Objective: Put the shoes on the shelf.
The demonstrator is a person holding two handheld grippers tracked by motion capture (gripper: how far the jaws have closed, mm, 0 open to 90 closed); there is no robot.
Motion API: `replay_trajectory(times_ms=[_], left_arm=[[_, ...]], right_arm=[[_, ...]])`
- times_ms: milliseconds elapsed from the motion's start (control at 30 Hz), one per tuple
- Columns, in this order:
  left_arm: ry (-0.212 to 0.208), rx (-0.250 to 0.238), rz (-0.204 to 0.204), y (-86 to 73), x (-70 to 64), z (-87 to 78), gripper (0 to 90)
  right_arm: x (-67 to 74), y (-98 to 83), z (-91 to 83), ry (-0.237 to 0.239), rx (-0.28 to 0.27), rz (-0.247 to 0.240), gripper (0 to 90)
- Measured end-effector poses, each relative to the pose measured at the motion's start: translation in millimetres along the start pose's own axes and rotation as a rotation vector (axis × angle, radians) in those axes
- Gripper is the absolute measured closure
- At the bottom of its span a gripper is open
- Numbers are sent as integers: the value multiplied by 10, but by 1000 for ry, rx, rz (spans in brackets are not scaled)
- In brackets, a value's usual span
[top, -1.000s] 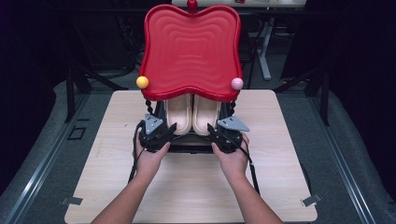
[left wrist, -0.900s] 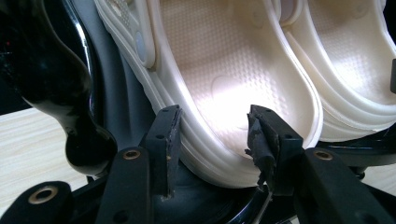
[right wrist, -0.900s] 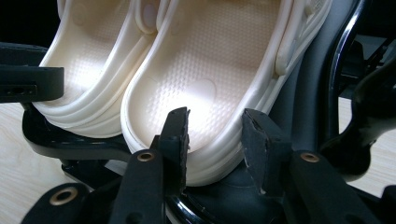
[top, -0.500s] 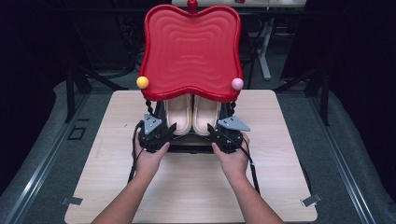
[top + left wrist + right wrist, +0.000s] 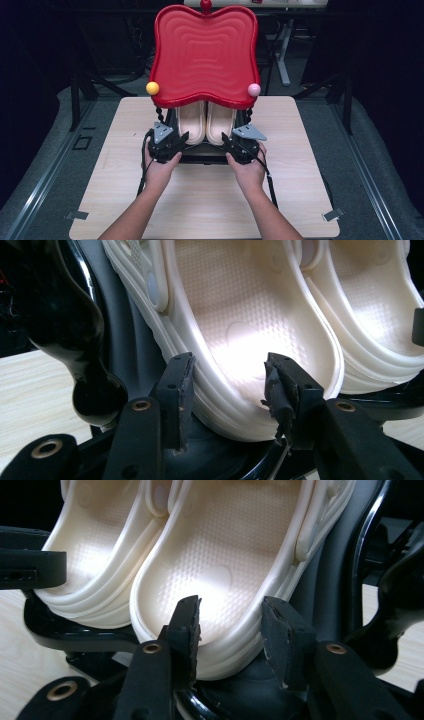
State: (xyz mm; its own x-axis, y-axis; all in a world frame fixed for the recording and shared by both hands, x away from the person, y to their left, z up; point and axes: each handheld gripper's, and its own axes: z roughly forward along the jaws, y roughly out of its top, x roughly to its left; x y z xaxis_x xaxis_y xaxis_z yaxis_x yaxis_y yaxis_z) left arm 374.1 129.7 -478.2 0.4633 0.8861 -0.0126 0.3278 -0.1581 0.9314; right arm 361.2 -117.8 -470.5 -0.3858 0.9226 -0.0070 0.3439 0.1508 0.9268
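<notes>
Count of items on view:

- Cream clog shoes: two, a left shoe and a right shoe, side by side.
- Black rack bearing the shoes: one.
- Red tray-like top above the shoes: one.
- Ball knobs on the red top: three, namely one yellow ball, one pink ball, one red ball.
- Wooden table: one.
- Handheld grippers: two, a left gripper and a right gripper.
- Hands: two.

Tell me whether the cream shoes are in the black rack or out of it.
In. Both cream shoes sit side by side on the black rack under the red top, heels toward the grippers.
</notes>
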Motion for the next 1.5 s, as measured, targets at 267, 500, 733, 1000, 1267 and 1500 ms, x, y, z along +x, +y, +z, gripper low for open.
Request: replay_trajectory(times_ms=[267, 500, 733, 1000, 1267, 1500], left_arm=[[51, 2, 37, 31, 1, 57, 592], [58, 6, 45, 46, 4, 71, 622], [54, 0, 45, 52, 19, 80, 632], [53, -4, 40, 49, 13, 77, 626], [37, -2, 36, 48, 37, 65, 613], [31, 1, 45, 46, 37, 52, 591]], right_arm=[[3, 24, 49, -52, 10, -21, 637], [-12, 23, 91, -54, 1, -30, 640], [-12, 44, 108, -56, 9, -49, 640], [-9, 44, 107, -56, 9, -47, 638], [-2, 41, 100, -59, 6, -31, 622], [-8, 28, 79, -46, 7, -30, 609]])
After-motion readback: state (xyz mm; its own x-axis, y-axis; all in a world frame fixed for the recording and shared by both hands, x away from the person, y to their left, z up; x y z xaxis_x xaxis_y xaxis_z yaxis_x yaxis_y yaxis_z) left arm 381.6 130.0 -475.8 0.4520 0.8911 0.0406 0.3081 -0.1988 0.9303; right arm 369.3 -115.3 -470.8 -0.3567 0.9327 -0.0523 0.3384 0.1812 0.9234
